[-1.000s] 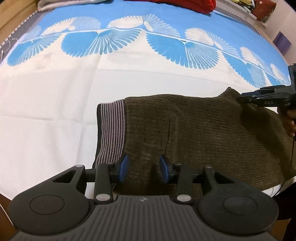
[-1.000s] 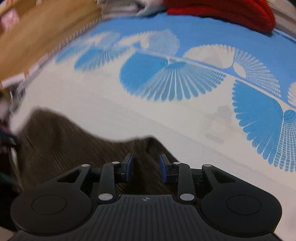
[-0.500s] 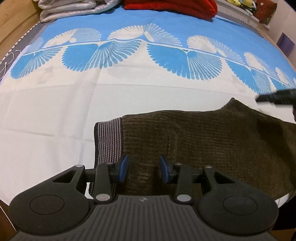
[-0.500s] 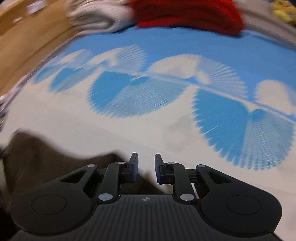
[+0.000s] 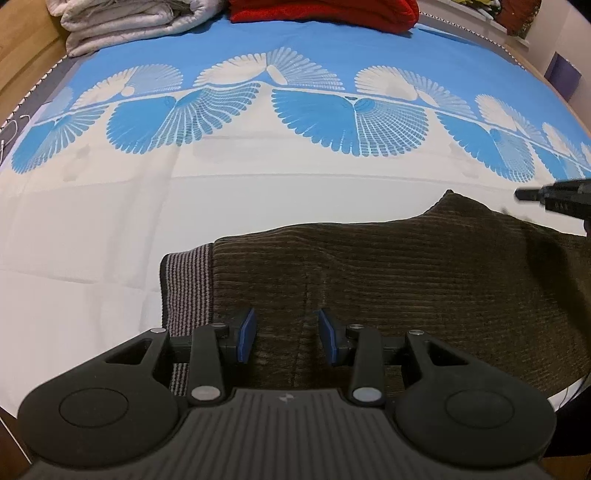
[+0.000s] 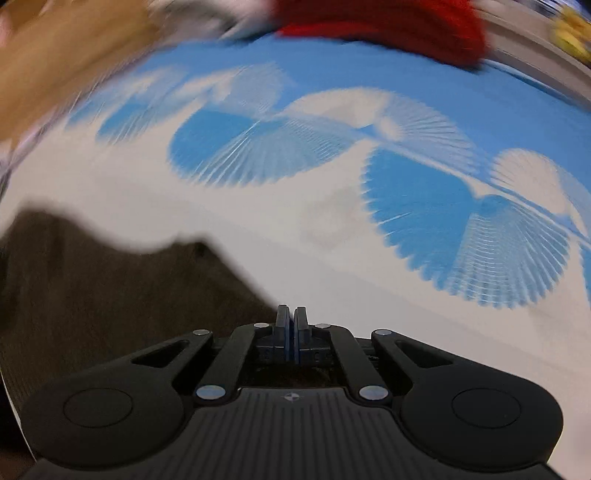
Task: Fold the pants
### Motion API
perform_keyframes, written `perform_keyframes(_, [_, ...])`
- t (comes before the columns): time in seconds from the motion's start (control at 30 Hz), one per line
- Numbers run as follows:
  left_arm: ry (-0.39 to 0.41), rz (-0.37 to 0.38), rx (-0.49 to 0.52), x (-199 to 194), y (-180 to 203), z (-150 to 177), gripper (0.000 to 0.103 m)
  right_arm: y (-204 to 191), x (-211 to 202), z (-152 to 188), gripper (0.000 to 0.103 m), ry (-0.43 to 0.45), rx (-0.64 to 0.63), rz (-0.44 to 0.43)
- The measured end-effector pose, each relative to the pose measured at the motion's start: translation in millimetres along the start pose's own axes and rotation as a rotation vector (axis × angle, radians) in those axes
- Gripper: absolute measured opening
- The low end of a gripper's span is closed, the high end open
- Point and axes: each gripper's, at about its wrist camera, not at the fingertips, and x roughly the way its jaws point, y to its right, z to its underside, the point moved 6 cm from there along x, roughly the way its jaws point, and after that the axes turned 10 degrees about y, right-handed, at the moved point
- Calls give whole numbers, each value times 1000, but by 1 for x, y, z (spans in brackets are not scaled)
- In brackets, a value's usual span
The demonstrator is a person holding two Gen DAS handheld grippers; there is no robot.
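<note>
Dark brown ribbed pants (image 5: 406,280) lie folded on the bed, with a grey striped waistband (image 5: 186,284) at their left end. My left gripper (image 5: 287,334) is open and empty, hovering low over the pants just right of the waistband. My right gripper (image 6: 291,326) is shut with nothing visible between its pads, above the pants' right edge (image 6: 110,295). It also shows in the left wrist view (image 5: 554,194) at the far right, above the cloth. The right wrist view is blurred.
The bed carries a white and blue fan-patterned sheet (image 5: 258,177). A folded grey blanket (image 5: 129,22) and a red blanket (image 5: 321,11) lie at the far end. The wooden bed frame (image 5: 22,55) runs along the left.
My right gripper has closed from open to shut and lifted up and away from the pants' right end. My left gripper has drawn back a little over the pants and stays open.
</note>
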Motion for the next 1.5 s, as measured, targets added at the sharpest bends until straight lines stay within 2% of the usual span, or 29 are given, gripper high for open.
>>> perform_keyframes(0.03, [-1, -1, 3, 1, 1, 0, 42, 5, -3, -3, 0, 30, -36, 81])
perform_keyframes(0.07, [-3, -1, 7, 1, 3, 0, 42, 8, -5, -4, 0, 42, -37, 100])
perform_keyframes(0.17, [-10, -3, 20, 4, 6, 0, 42, 8, -12, -4, 4, 30, 31, -6])
perform_keyframes(0.3, [-23, -20, 24, 8, 5, 0, 42, -19, -29, 2, 4, 12, 11, -198])
perform_keyframes(0.37, [-30, -28, 17, 10, 5, 1, 42, -32, -31, 16, 4, -44, -40, -241])
perform_keyframes(0.4, [-32, -30, 19, 10, 6, 1, 42, -34, -28, 26, 4, -80, -81, -230])
perform_keyframes(0.43, [-32, -30, 23, 10, 7, 1, 42, -32, -26, 34, 4, -106, -123, -183])
perform_keyframes(0.5, [-32, -29, 45, 9, 11, 2, 42, -12, -18, 50, 4, -176, -156, -40])
perform_keyframes(0.6, [-21, -28, 72, 7, 19, 1, 42, 23, -34, 54, 3, -174, -27, 15])
perform_keyframes(0.73, [8, -5, 77, 2, 33, -5, 42, 62, -73, 69, 9, -191, -34, 169])
perform_keyframes(0.8, [32, 20, 80, -3, 45, -9, 43, 87, -100, 81, 16, -188, -12, 250])
perform_keyframes(0.97, [93, 77, 125, -13, 88, -22, 45, 156, -208, 105, 34, 18, 243, 444])
perform_keyframes(1.1, [136, 118, 167, -22, 121, -31, 46, 204, -304, 157, 36, 176, 507, 589])
perform_keyframes(1.2, [167, 141, 207, -26, 143, -37, 49, 232, -361, 208, 37, 248, 684, 673])
perform_keyframes(1.37, [178, 154, 229, -23, 168, -42, 51, 264, -416, 300, 37, 299, 980, 747])
perform_keyframes(1.43, [169, 146, 238, -17, 175, -42, 51, 268, -413, 326, 38, 297, 1070, 742])
perform_keyframes(1.5, [158, 137, 250, -12, 182, -41, 52, 272, -407, 346, 39, 291, 1159, 694])
